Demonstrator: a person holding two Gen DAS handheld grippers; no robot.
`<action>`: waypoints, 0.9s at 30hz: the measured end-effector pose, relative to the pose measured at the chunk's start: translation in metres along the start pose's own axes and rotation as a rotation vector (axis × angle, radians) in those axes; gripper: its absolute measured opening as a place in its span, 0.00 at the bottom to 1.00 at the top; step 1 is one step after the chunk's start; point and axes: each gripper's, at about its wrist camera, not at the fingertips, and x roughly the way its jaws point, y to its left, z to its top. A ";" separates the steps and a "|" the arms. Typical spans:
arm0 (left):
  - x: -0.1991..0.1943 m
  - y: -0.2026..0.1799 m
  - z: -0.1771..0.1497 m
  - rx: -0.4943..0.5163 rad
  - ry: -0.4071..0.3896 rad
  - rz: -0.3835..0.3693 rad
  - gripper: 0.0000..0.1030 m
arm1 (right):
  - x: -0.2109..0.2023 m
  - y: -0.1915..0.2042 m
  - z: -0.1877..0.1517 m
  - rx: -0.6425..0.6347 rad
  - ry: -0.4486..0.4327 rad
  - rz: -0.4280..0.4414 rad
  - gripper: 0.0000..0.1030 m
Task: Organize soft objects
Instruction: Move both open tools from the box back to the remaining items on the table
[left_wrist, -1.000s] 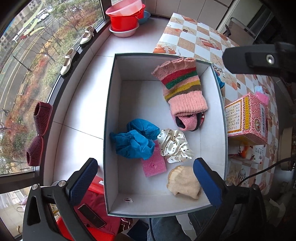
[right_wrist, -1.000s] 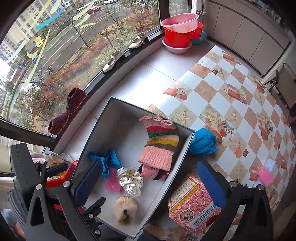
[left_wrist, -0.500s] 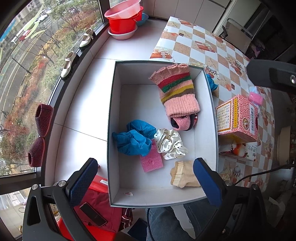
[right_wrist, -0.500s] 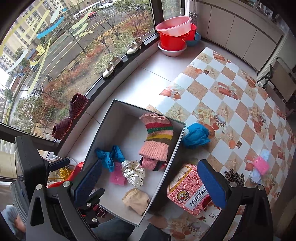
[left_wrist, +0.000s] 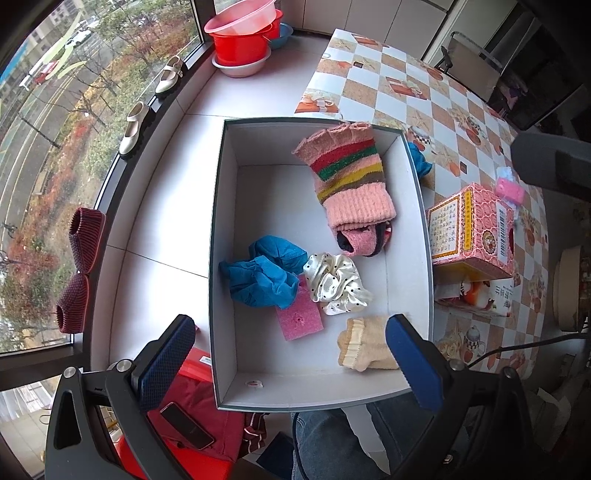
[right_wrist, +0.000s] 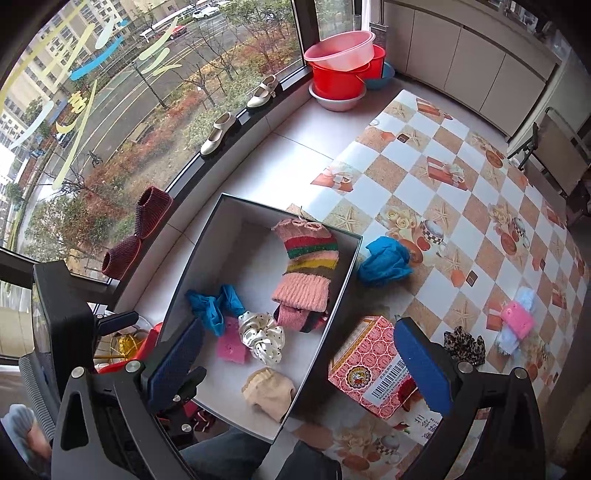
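Looks about halfway: the box (right_wrist: 192, 258) already holds the striped sock (right_wrist: 306, 266) and scrunchie (right_wrist: 262, 338), but blue cloth (right_wrist: 384, 260), leopard scrunchie (right_wrist: 463, 345) and pink sponge (right_wrist: 517, 321) sit on the surface (right_wrist: 443, 155), both the left tool (left_wrist: 291, 358) and right tool (right_wrist: 299, 365) wide open and empty.

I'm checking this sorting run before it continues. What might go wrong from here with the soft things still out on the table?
1. The crumpled blue cloth lies right against the grey box's outer wall; a finger may hit the rim.
2. The pink patterned carton stands between the open right gripper and the leopard-print scrunchie, and could be knocked.
3. The small pink sponge rests on a pale blue cloth; one grab may lift both.
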 end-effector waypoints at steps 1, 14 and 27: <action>0.000 -0.001 0.000 0.003 0.000 0.001 1.00 | -0.001 -0.001 -0.001 0.003 0.000 0.001 1.00; 0.004 -0.022 0.009 0.030 0.030 -0.014 1.00 | -0.014 -0.032 -0.019 0.075 -0.017 0.001 1.00; -0.012 -0.093 0.054 0.143 0.015 -0.092 1.00 | -0.032 -0.151 -0.083 0.352 -0.024 -0.045 1.00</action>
